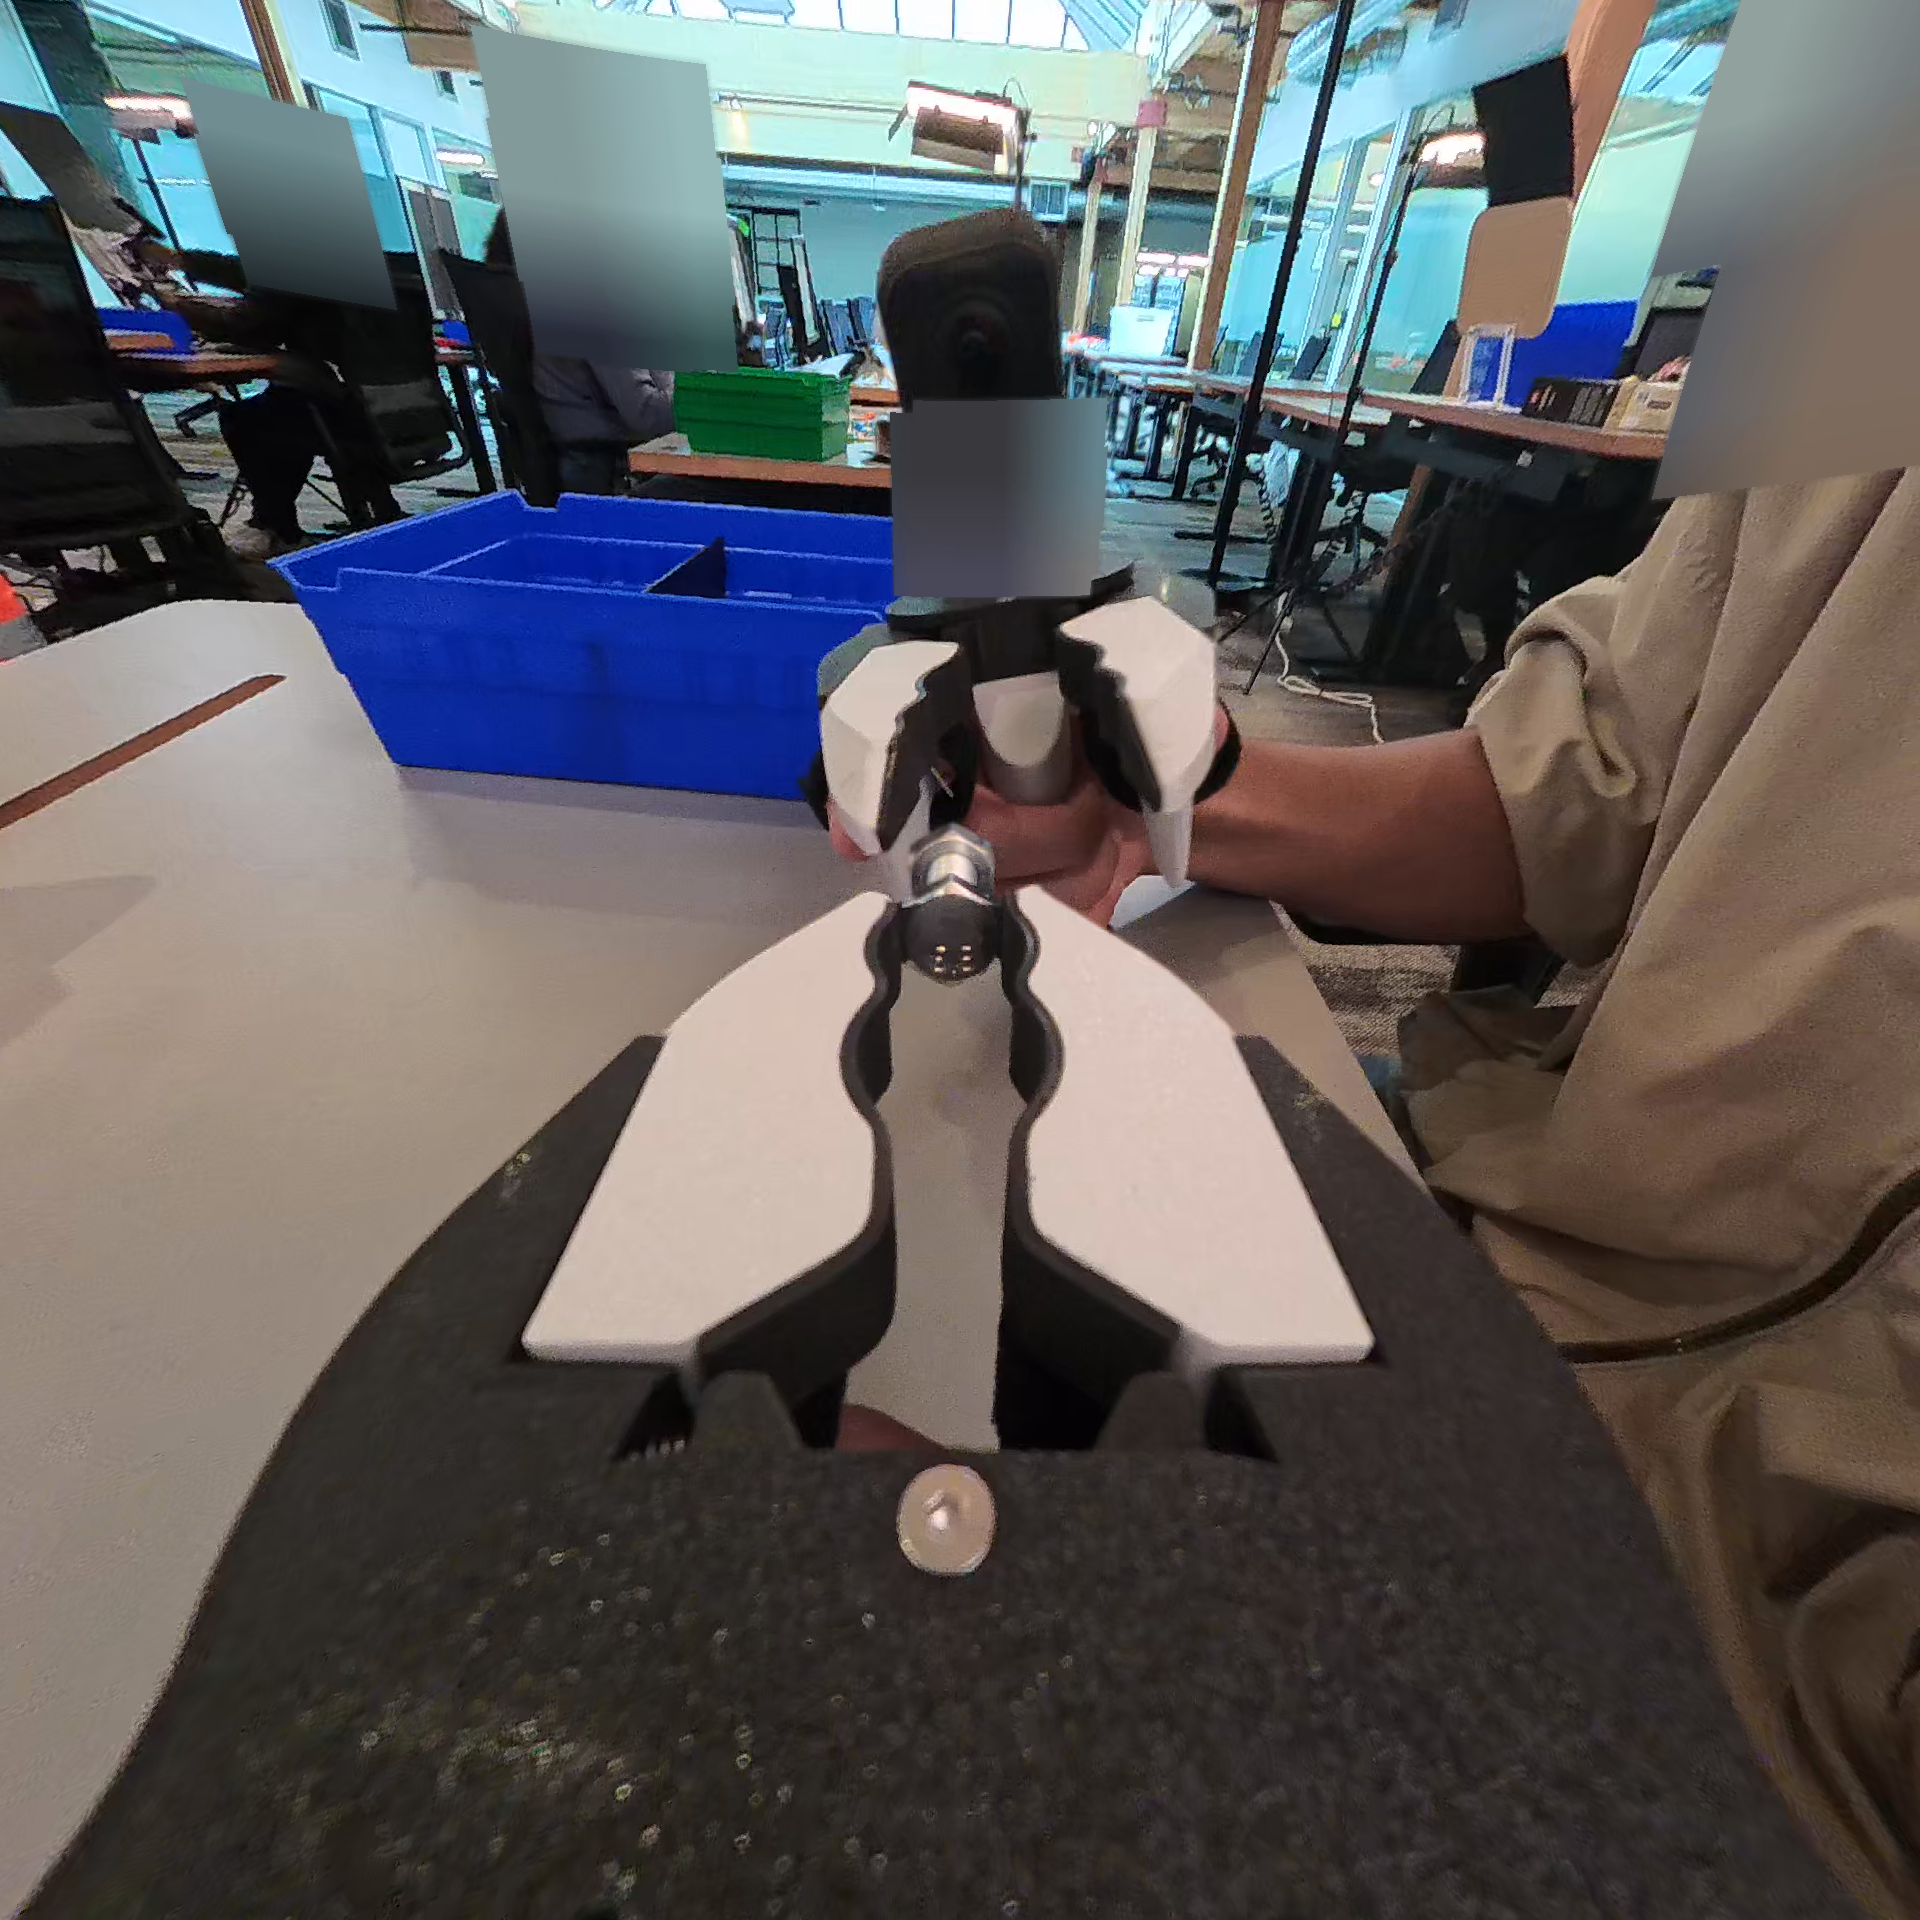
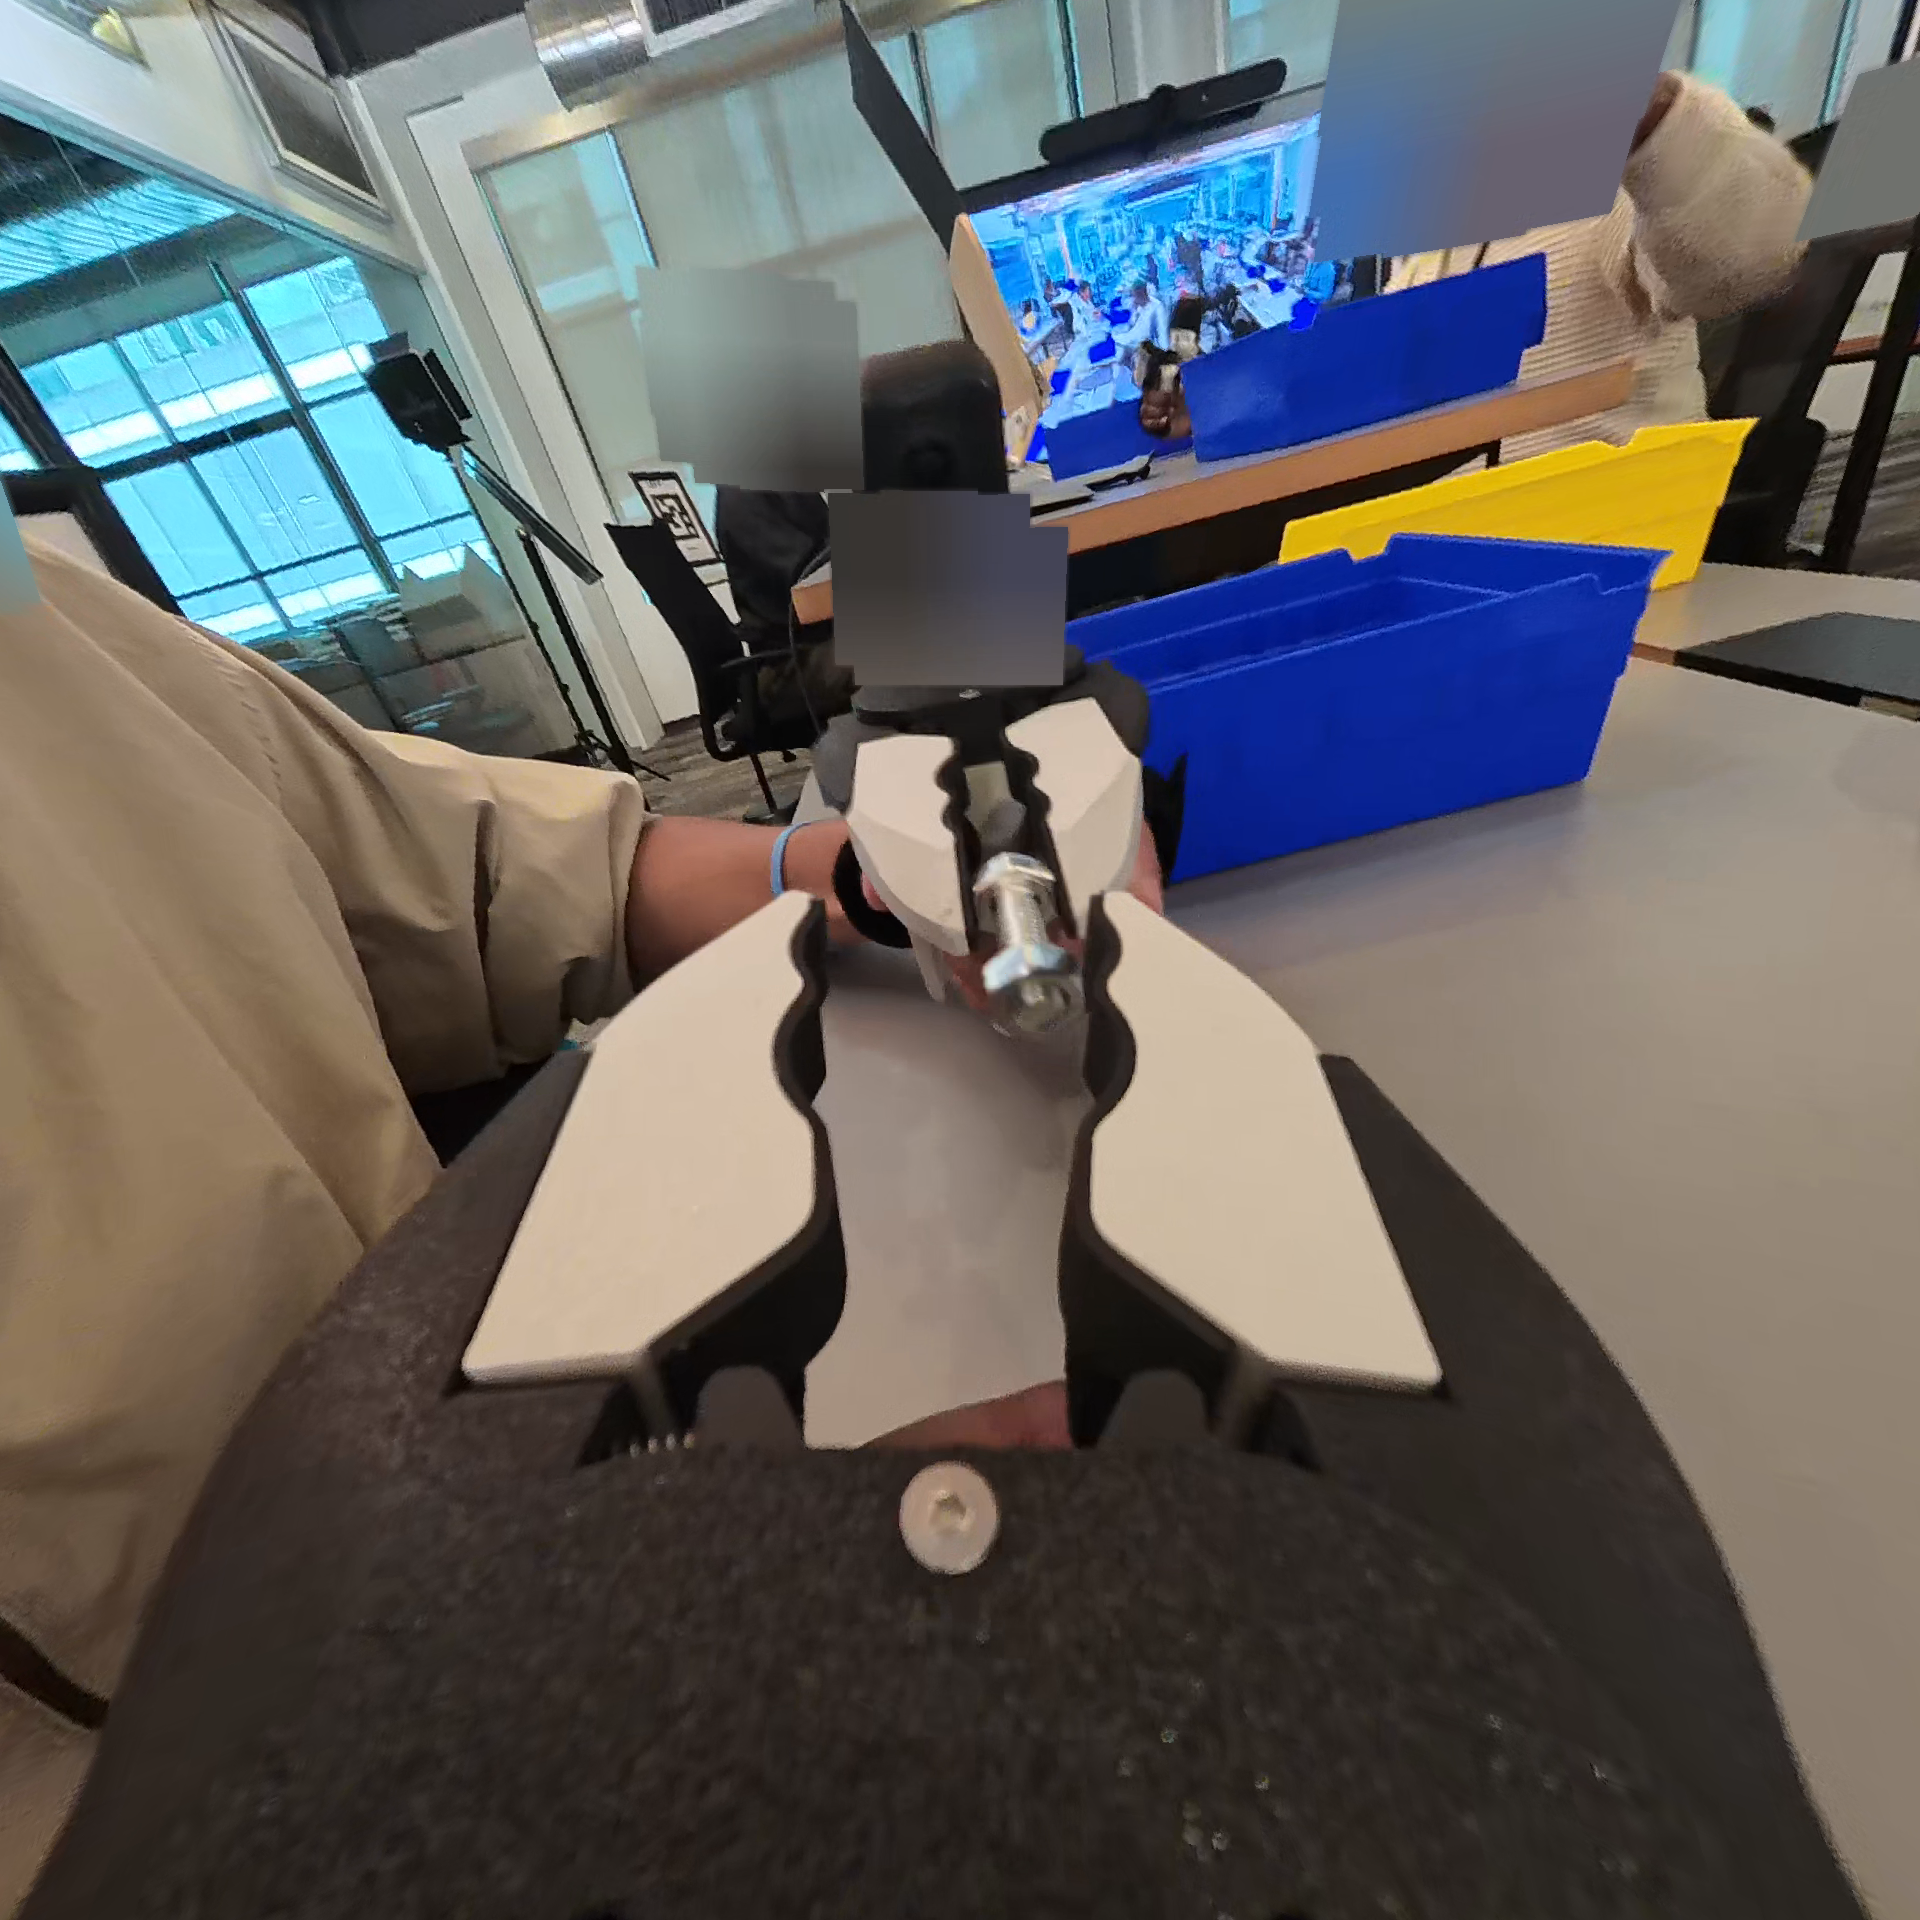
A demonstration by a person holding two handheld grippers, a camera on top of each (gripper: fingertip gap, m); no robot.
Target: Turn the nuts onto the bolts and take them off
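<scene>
The wide grey tabletop (image 1: 312,935) carries a deep blue plastic bin (image 1: 582,665) at its far side, well apart from the work. Over the tabletop's near edge, the two grippers face each other. The left hand-held gripper (image 1: 948,940) is clenched on the head end of a silver steel bolt (image 1: 943,951). The right hand-held gripper (image 2: 951,951) stands released, its white fingers (image 2: 1174,1039) wide, one of them just beside the silver hexagonal nut (image 2: 1029,982).

I judge that the turning step is in hand: the nut sits on the thread, and next the right gripper must close squarely on its flats and rotate.

The right wrist view shows the thread and a second nut (image 2: 1006,881); the left wrist view shows mostly the bolt's end.
</scene>
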